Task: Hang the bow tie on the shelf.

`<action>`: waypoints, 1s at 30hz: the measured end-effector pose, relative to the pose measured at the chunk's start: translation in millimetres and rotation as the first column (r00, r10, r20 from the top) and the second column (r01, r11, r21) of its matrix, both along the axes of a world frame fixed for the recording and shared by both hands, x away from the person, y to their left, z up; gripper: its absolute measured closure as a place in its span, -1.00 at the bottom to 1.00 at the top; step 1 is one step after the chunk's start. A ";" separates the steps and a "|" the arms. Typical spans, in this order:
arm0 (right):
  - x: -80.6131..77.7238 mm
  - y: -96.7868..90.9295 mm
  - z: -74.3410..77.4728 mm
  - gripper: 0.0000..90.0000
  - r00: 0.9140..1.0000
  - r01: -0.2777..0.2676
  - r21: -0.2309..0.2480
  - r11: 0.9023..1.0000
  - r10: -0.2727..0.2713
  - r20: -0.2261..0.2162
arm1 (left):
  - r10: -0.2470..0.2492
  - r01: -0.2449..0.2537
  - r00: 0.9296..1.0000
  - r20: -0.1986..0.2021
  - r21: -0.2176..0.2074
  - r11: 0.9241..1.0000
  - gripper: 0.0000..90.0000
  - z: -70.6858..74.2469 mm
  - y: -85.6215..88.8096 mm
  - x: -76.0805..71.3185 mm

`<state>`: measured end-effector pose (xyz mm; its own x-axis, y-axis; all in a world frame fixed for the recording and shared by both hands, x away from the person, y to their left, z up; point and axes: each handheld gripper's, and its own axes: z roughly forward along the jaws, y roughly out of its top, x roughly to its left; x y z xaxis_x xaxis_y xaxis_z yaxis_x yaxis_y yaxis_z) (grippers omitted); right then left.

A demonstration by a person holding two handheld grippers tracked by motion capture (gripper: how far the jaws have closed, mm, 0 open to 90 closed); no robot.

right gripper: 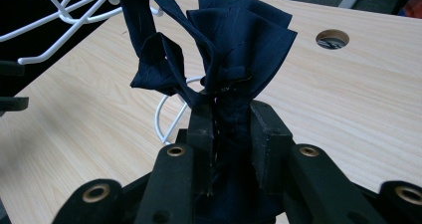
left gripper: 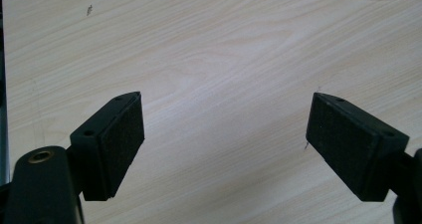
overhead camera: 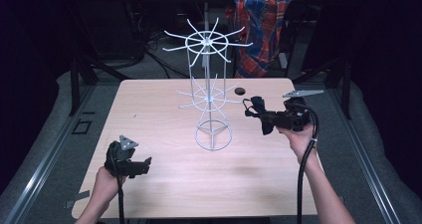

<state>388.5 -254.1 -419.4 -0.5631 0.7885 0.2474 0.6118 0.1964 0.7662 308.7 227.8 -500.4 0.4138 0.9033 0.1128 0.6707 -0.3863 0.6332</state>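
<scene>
While the right hand-held gripper (right gripper: 226, 119) is clamped on a dark cloth pouch (right gripper: 219, 45) beside the wire rack (overhead camera: 209, 84), hanging is judged next: its loop needs a prong. Left hand-held gripper (left gripper: 224, 134) is held wide open, empty, over the tabletop (overhead camera: 164, 184).

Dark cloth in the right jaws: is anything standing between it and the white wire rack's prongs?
Nothing visible does. The right gripper is shut on the dark blue cloth, held above the table just right of the white wire rack. Only open air separates them. The left gripper rests open, far off.

Left gripper (overhead camera: 130, 160) low, jaws wide apart, right gripper (overhead camera: 259, 115) raised, jaws clamped
</scene>
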 end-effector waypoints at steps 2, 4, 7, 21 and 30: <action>1.3 1.5 -1.0 0.62 1.000 0.002 0.002 1.000 -0.002 -0.002 | 0.000 0.000 1.000 0.002 0.001 1.000 -0.65 -0.2 -0.1 0.1; 2.8 2.1 -1.4 0.62 1.000 0.001 0.000 1.000 -0.001 -0.005 | -0.002 0.002 1.000 0.001 0.001 1.000 -0.65 0.2 -0.1 -0.1; 4.8 3.2 -2.1 0.62 1.000 0.008 0.005 1.000 -0.008 -0.011 | -0.002 0.002 1.000 0.000 0.001 1.000 -0.65 0.2 0.0 -0.1; 15.4 9.2 -9.1 0.62 0.999 0.014 0.015 1.000 -0.014 -0.044 | -0.003 0.003 1.000 -0.005 0.005 1.000 -0.65 -0.3 0.3 0.5; 21.7 19.6 -11.6 0.62 0.998 -0.004 0.012 1.000 0.005 -0.057 | -0.001 0.001 1.000 -0.007 0.003 1.000 -0.65 -0.5 0.6 0.7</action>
